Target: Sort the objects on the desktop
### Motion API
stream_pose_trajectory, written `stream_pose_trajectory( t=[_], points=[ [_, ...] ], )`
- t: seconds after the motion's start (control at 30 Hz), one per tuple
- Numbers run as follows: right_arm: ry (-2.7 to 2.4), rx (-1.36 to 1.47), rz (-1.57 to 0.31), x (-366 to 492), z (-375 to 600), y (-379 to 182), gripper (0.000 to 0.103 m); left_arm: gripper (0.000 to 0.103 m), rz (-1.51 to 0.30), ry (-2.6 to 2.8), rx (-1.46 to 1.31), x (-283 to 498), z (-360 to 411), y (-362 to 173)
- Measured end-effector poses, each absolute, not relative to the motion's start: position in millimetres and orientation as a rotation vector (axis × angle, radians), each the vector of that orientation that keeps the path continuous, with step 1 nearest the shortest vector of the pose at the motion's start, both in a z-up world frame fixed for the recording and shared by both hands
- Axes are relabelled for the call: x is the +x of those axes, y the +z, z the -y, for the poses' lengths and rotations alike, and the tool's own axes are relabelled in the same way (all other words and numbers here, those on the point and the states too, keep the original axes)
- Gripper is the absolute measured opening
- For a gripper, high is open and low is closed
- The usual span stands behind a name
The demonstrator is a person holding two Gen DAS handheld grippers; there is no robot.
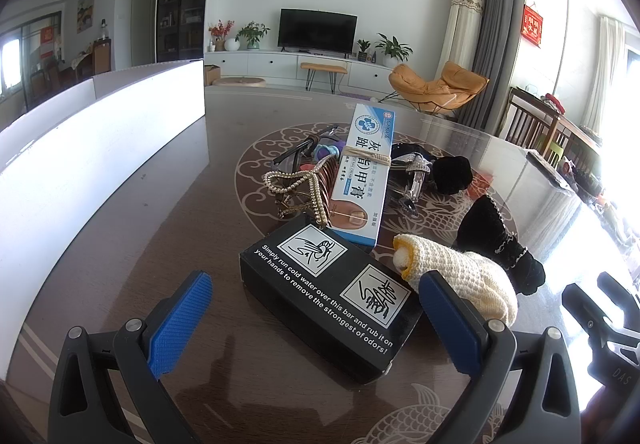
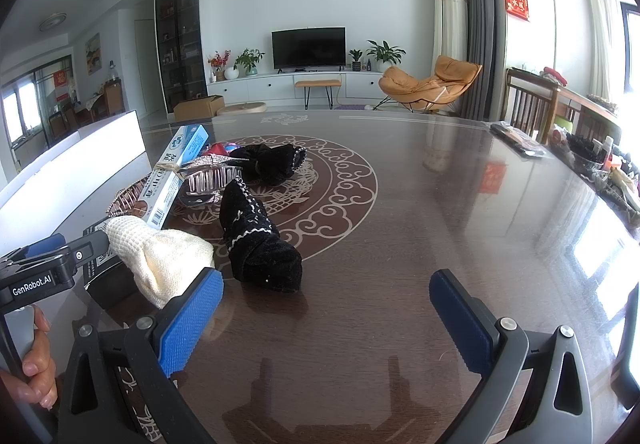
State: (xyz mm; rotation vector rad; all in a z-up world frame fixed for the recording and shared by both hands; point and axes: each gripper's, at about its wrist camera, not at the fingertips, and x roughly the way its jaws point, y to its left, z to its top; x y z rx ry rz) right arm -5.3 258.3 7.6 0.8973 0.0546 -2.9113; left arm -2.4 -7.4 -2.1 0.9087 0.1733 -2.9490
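Left hand-held gripper (image 1: 316, 314): jaws spread wide, nothing grasped, straddling a black box (image 1: 332, 298) lying flat on the tabletop (image 1: 180, 204). Blue-white ointment carton (image 1: 366, 172) leans on the box's far end, pearl hair claw (image 1: 300, 188) just left of it. Cream knitted pouch (image 1: 460, 276) touches the box's right side; black velvet bow (image 1: 496, 240) sits beside the pouch. Right hand-held gripper (image 2: 326, 318): released, empty, over bare tabletop right of the pile.

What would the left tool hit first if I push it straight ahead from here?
Most likely the black box: it lies between the open blue fingers of the left tool, directly ahead. The cream knitted piece sits beside the right finger, so it might brush that too.
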Motion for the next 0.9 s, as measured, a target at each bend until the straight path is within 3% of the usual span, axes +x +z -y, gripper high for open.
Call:
stream_pose_trajectory(
  t=[0.9],
  points=[
    [-2.908,0.897,-0.050,-5.4,-253.2,6.9,0.103,0.103,-0.239,-2.938,0.907,6.0,6.5,-2.4]
  ],
)
